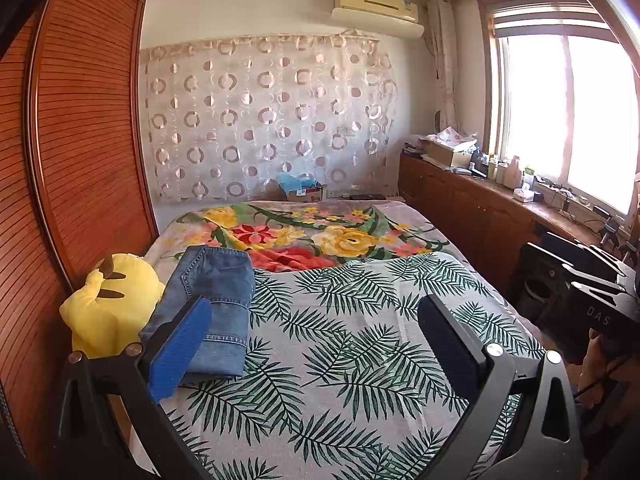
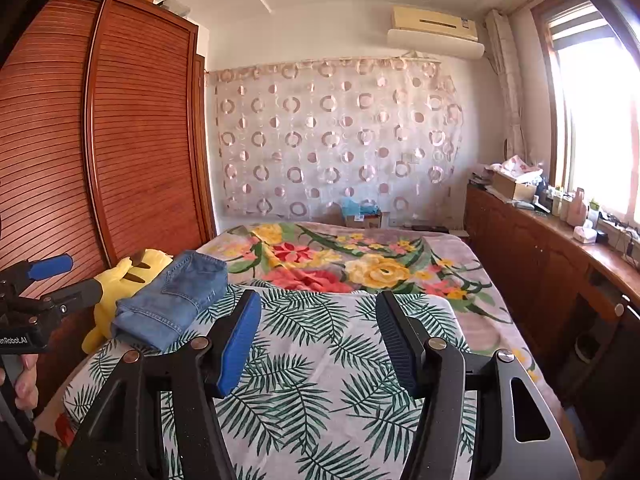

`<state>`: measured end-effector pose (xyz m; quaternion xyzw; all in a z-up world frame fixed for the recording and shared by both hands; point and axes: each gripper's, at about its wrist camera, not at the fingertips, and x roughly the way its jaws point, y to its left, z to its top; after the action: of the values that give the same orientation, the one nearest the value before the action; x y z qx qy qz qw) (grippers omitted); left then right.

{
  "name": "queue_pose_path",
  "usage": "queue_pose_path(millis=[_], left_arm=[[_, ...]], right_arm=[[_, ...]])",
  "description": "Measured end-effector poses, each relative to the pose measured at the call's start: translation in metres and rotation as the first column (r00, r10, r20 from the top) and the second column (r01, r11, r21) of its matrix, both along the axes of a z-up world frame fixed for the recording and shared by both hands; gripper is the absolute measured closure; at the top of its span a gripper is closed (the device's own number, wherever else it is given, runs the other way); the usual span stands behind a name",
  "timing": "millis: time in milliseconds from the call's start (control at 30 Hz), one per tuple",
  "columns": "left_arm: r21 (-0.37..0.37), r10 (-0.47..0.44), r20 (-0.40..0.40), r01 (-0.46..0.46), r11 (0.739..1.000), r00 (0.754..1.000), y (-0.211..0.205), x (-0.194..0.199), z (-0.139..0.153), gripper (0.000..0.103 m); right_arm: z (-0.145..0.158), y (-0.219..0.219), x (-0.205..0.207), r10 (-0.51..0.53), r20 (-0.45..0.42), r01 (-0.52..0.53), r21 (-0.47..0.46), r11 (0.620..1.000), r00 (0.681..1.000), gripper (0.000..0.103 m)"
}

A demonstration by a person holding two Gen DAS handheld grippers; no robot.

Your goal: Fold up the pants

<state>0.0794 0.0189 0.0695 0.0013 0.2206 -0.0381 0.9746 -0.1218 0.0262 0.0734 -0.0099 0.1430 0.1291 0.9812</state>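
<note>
Folded blue denim pants lie at the left of the frame on the wide bed with its palm-leaf cotton sheet, beside a yellow plush toy, seemingly finished. Left gripper and right gripper hover with fingers spread, grasping nothing.

The left gripper has a black angular frame with silver round screws, and its fingers carry ribbed blue pads. The right gripper is built the same. At the right view's lower left, bare skin shows beneath white lettering on black.
</note>
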Motion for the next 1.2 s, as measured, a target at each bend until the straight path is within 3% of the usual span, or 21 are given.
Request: queue_pose_path(millis=[1200], left_arm=[[-0.003,0.006,0.003,-0.006,1.0,1.0,0.0044,-0.0011,-0.0001,0.0]], right_arm=[[-0.0009,-0.0101,-0.0042,0.012,0.007,-0.012,0.005,1.0,1.0,0.041]])
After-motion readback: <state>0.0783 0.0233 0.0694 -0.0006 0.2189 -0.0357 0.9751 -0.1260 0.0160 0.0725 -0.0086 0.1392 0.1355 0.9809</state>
